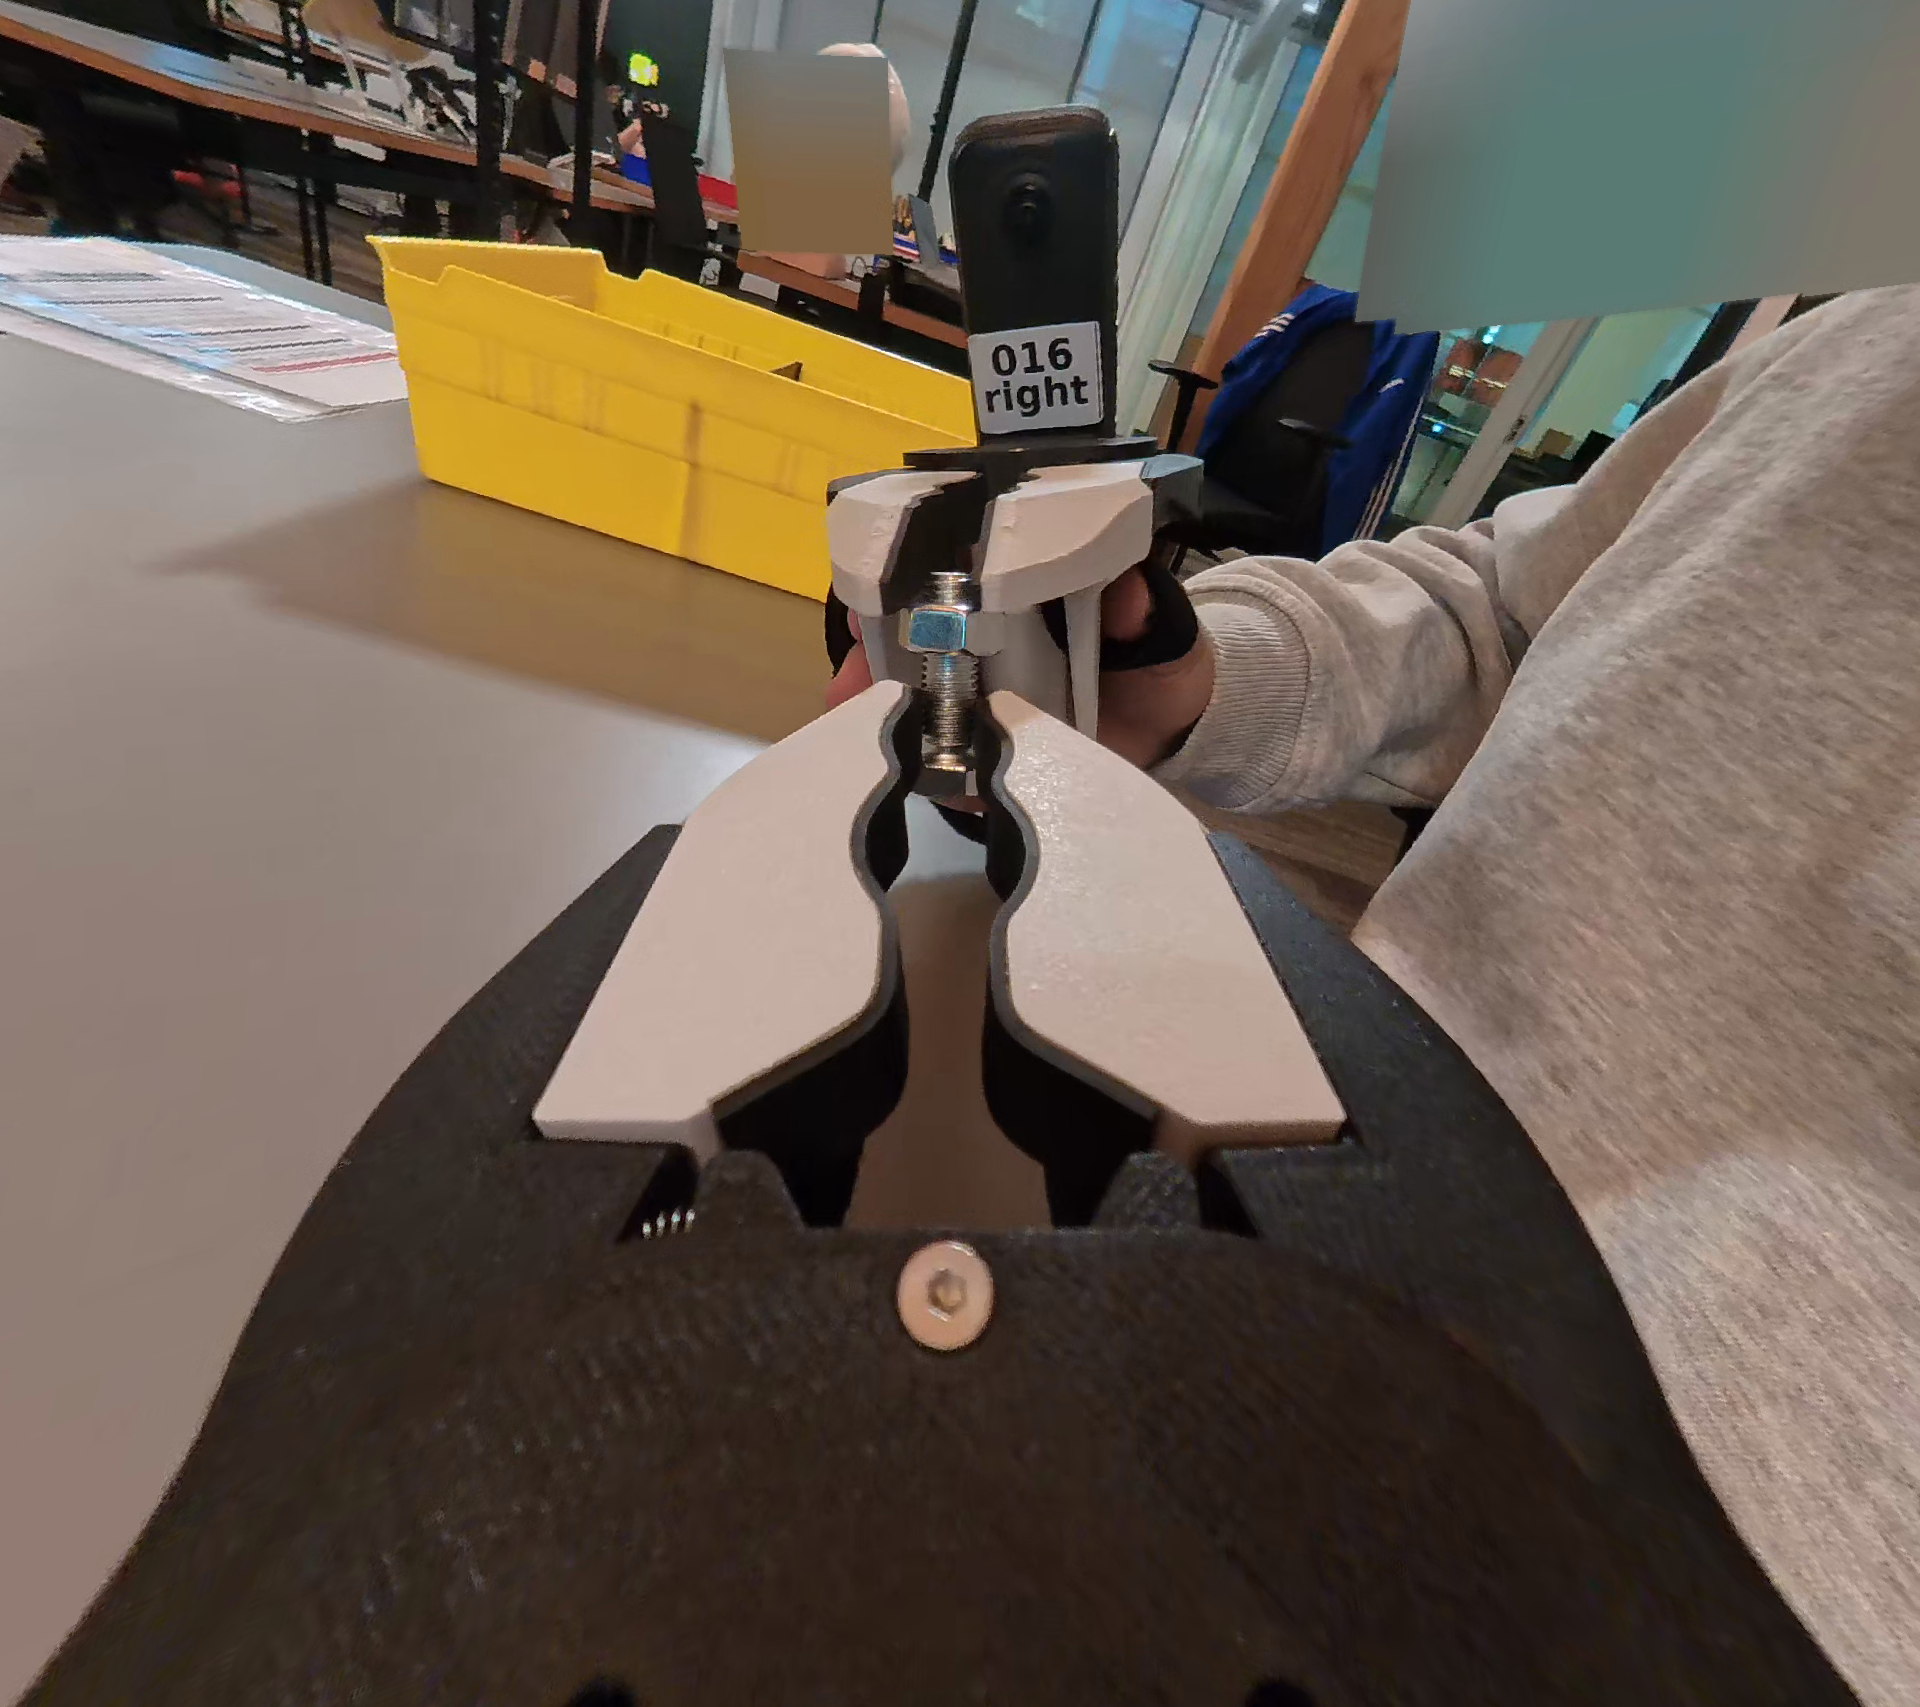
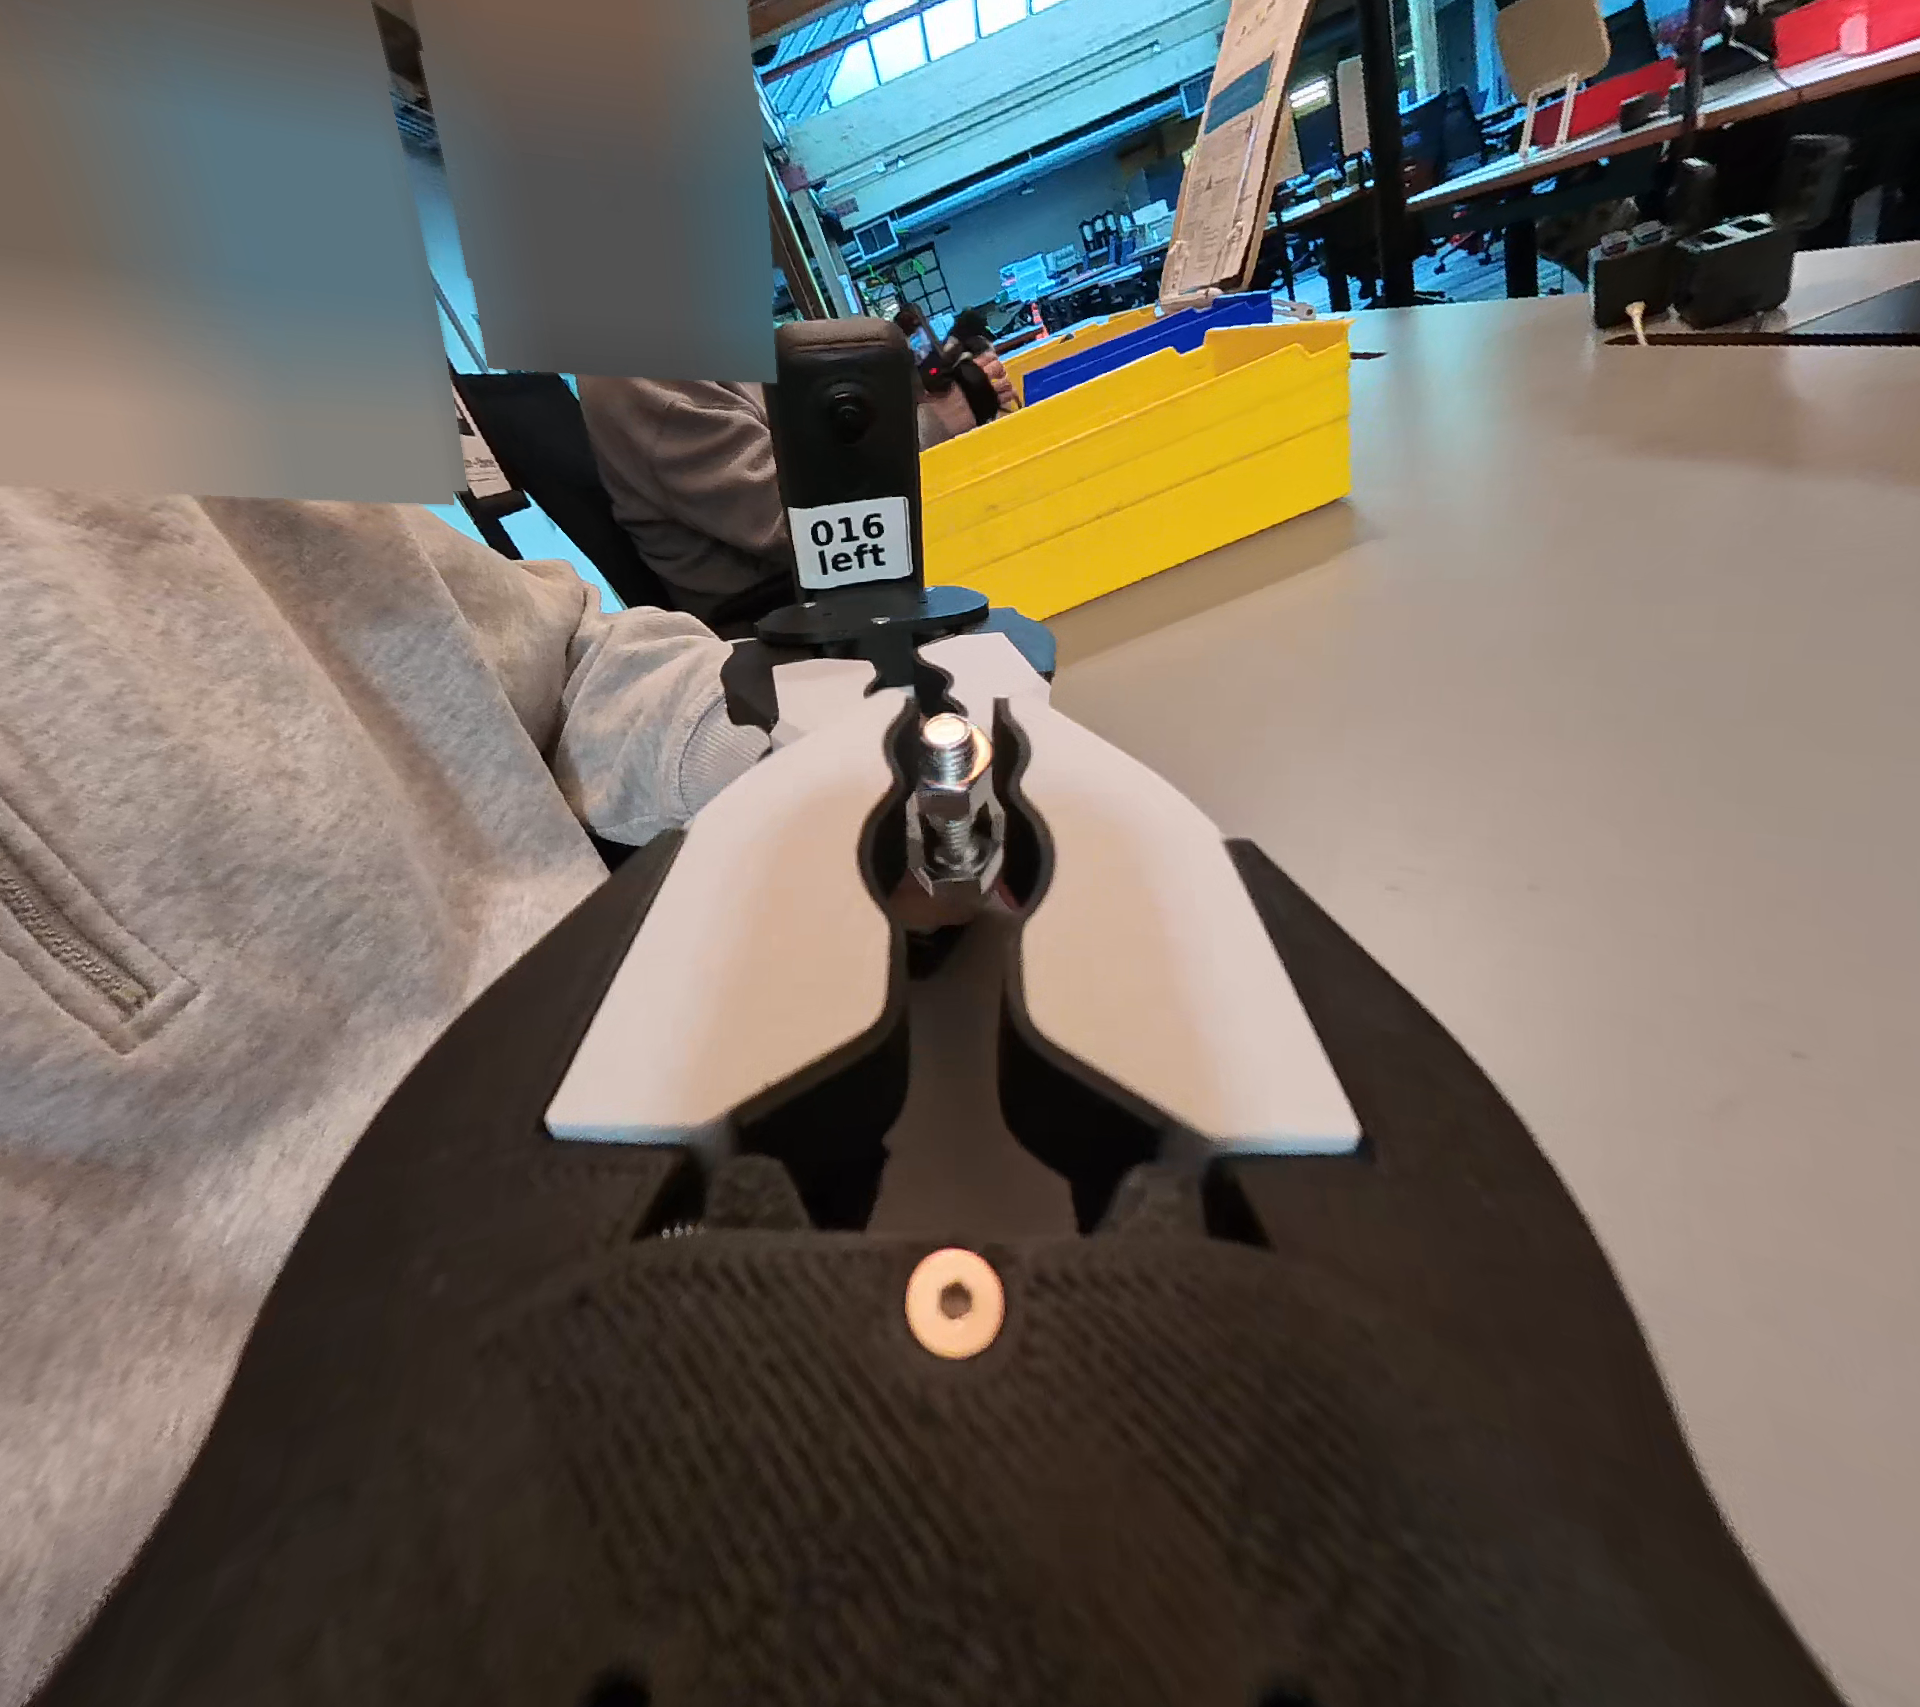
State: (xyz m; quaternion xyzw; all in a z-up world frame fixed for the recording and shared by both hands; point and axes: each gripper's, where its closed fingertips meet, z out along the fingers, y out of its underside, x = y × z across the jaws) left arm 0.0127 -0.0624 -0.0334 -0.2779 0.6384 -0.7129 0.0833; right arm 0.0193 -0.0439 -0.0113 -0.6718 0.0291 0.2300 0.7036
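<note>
The left gripper (image 1: 943,722) and right gripper (image 2: 951,722) meet nose to nose, each closed narrowly on one end of a threaded steel bolt (image 1: 943,701) carrying a hex nut (image 1: 940,627); in my judgement this hold is only secure while both stay in line (any skew would lever the bolt). The bolt hangs just in front of the yellow bin (image 1: 623,410), above the grey table (image 1: 260,722) the bin stands on, with workshop desks and monitors behind the bin
</note>
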